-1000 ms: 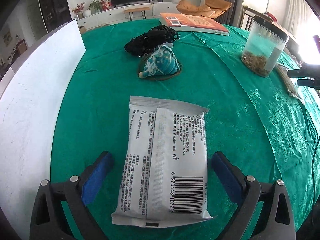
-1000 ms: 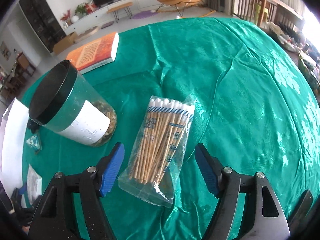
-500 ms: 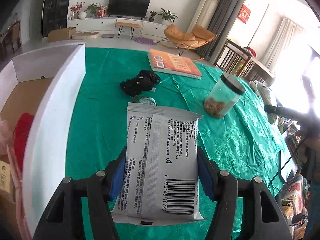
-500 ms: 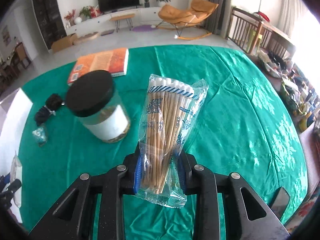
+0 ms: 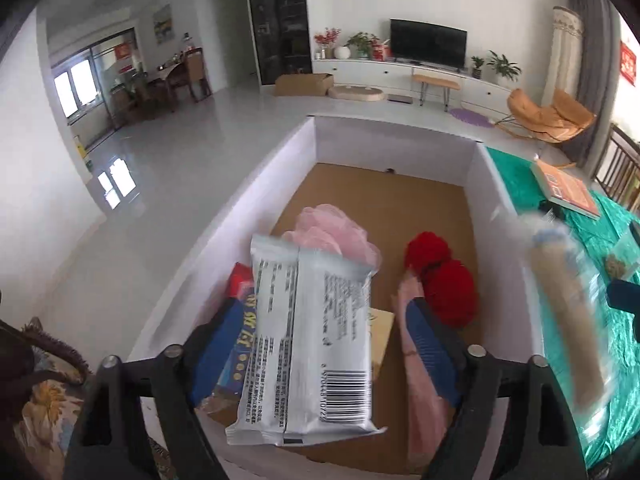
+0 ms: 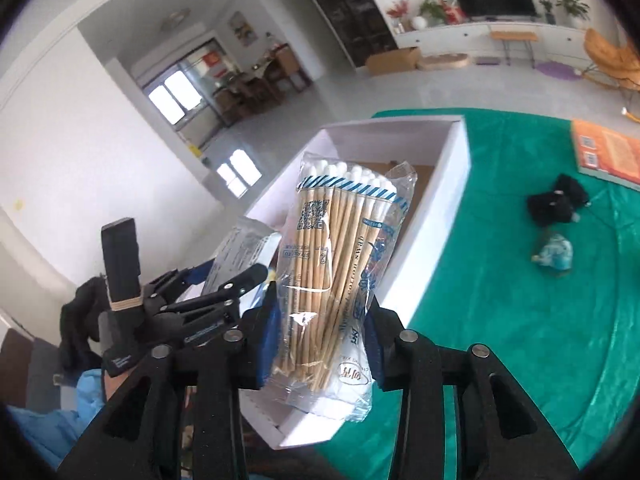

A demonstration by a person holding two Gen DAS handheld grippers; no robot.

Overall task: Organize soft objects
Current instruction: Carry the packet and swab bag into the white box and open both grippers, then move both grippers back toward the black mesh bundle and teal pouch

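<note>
My left gripper (image 5: 324, 306) hangs over the white box (image 5: 496, 240), which has a cardboard floor. Its jaws are opening. The white wipes pack (image 5: 312, 340) sits loose between them, with a gap to each blue pad. In the right wrist view my right gripper (image 6: 322, 308) is at the box's (image 6: 432, 240) near corner, jaws opening. The clear bag of cotton swabs (image 6: 340, 248) stands upright between the pads, no longer squeezed. That bag shows as a blur (image 5: 568, 320) in the left view. A pink soft item (image 5: 332, 232) and red yarn balls (image 5: 448, 280) lie in the box.
A blue and red packet (image 5: 240, 320) lies in the box's near left corner. On the green tablecloth (image 6: 520, 320) are a black bundle (image 6: 556, 204), a blue patterned pouch (image 6: 554, 256) and an orange book (image 6: 608, 156). A person's blue sleeve (image 6: 80, 400) is at lower left.
Both grippers shut on their packs, lifted them off the table and swung left to the white box. Both pairs of jaws have now spread wider than half a second ago.
</note>
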